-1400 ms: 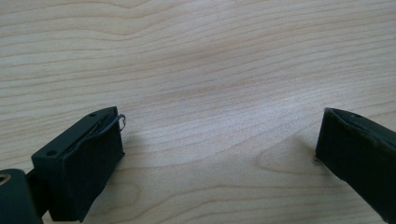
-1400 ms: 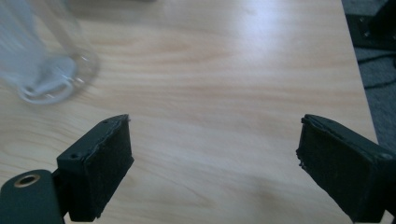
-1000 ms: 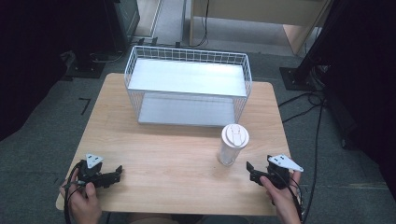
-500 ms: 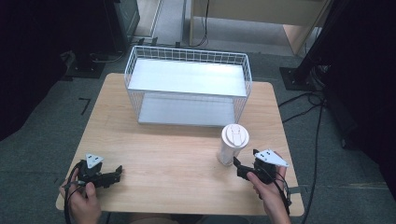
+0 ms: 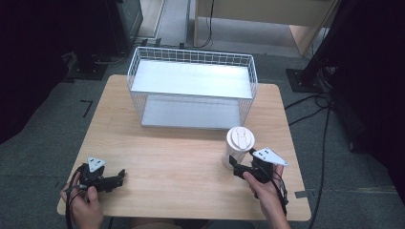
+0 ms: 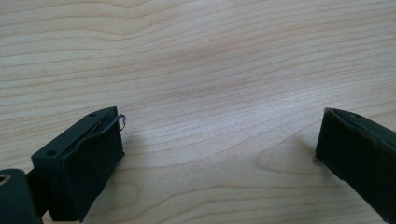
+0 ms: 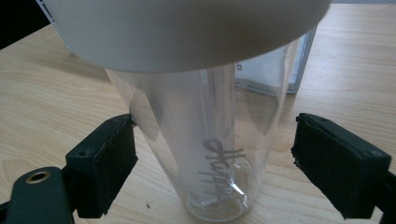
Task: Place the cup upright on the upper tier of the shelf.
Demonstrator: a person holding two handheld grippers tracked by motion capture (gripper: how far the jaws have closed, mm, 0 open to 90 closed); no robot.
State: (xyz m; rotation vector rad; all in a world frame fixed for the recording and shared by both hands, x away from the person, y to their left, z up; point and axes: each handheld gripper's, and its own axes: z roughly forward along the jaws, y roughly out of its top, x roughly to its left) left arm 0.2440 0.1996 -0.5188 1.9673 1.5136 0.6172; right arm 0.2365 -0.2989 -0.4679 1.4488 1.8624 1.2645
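A clear plastic tumbler (image 5: 237, 148) with a white lid stands upright on the wooden table (image 5: 181, 157), right of centre. In the right gripper view the tumbler (image 7: 205, 154) shows grey lettering and stands between the jaws. My right gripper (image 5: 235, 167) (image 7: 215, 140) is open around its lower part; the left jaw sits right by the wall and the right jaw stands well apart from it. My left gripper (image 5: 119, 177) (image 6: 222, 126) rests near the front left corner, open over bare wood with nothing between its jaws.
A white wire basket (image 5: 192, 62) with a pale flat bottom stands at the back of the table, just behind the tumbler. Bare wood lies between the two grippers. Cables (image 5: 310, 102) run on the floor to the right.
My right gripper has moved left and forward to the tumbler, so its jaws now flank it. The left gripper and the tumbler have stayed put.
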